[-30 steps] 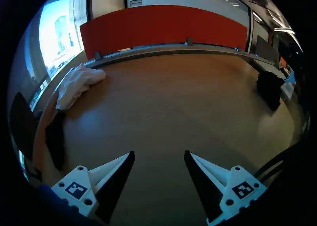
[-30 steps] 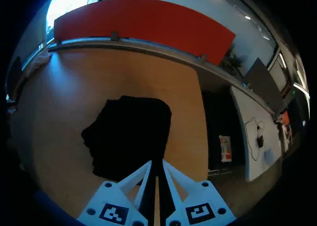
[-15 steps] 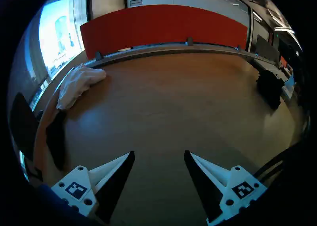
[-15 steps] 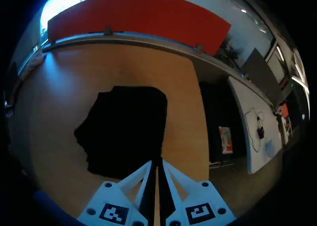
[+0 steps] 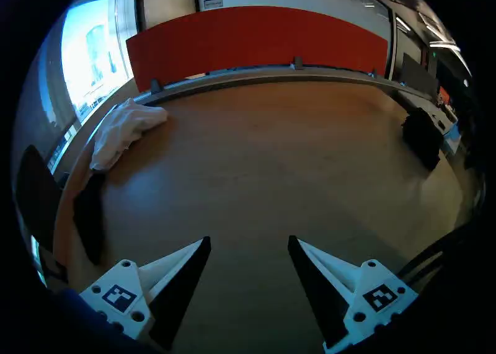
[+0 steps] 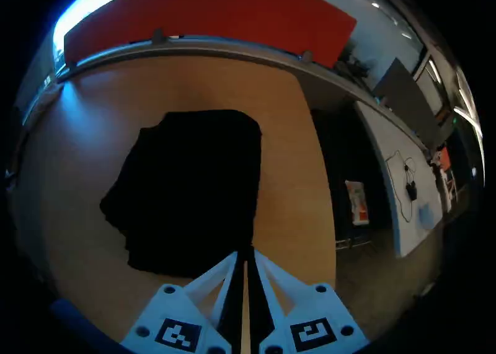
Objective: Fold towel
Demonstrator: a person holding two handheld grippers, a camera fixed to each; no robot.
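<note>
Fingers pinched nearly together, the right gripper (image 6: 246, 255) meets the near edge of the black towel (image 6: 186, 186), which fills more of centre frame than a moment ago; the fold looks yet to start, and the left gripper (image 5: 248, 239) hangs wide open over the wooden table (image 5: 260, 168)

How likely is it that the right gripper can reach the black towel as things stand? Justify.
Probably yes. The black towel lies flat on the table just ahead of the right gripper, with nothing between them. Its fingers are shut, so they must open first.
</note>
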